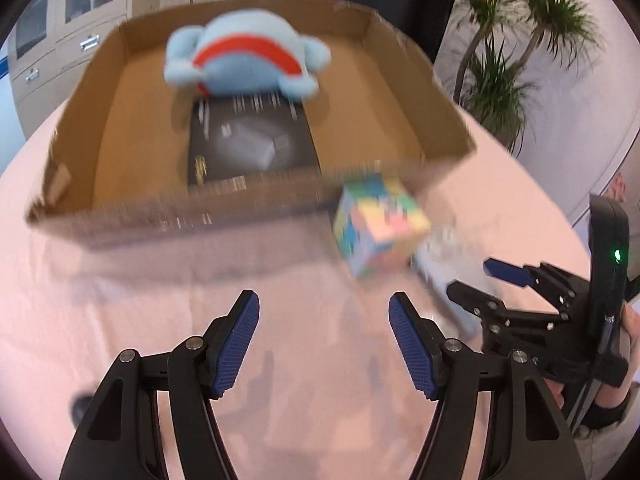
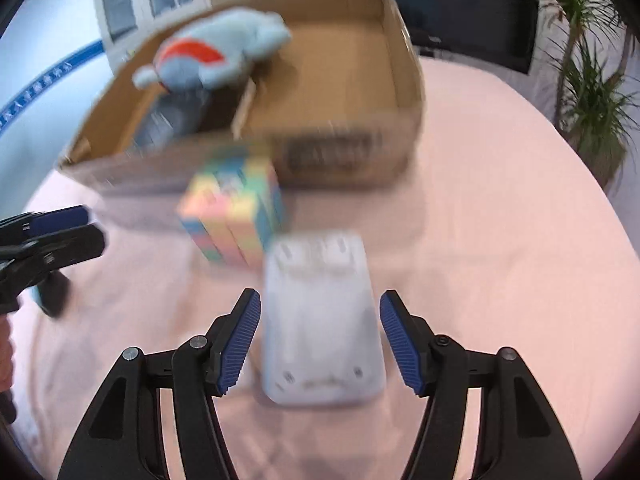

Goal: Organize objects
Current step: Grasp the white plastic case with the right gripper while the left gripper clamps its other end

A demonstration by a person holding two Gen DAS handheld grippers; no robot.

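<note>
A pastel puzzle cube [image 1: 378, 226] sits on the pink table by the near right corner of a cardboard box [image 1: 248, 204]; it also shows in the right wrist view [image 2: 236, 216]. The box [image 2: 344, 152] holds a blue plush toy [image 1: 248, 54] and a black flat package [image 1: 250, 144]. My left gripper [image 1: 324, 340] is open and empty, short of the cube. My right gripper [image 2: 320, 340] is open, its fingers on either side of a white device [image 2: 320, 332] lying on the table, apart from it. The right gripper also shows in the left wrist view [image 1: 476, 280].
The pink table [image 2: 500, 240] is round, with its edge at the right. Potted plants [image 1: 516, 48] stand beyond the table at the right. A dark screen [image 2: 460, 4] and cabinets [image 1: 60, 28] stand behind the box. The left gripper shows at the left of the right wrist view [image 2: 80, 228].
</note>
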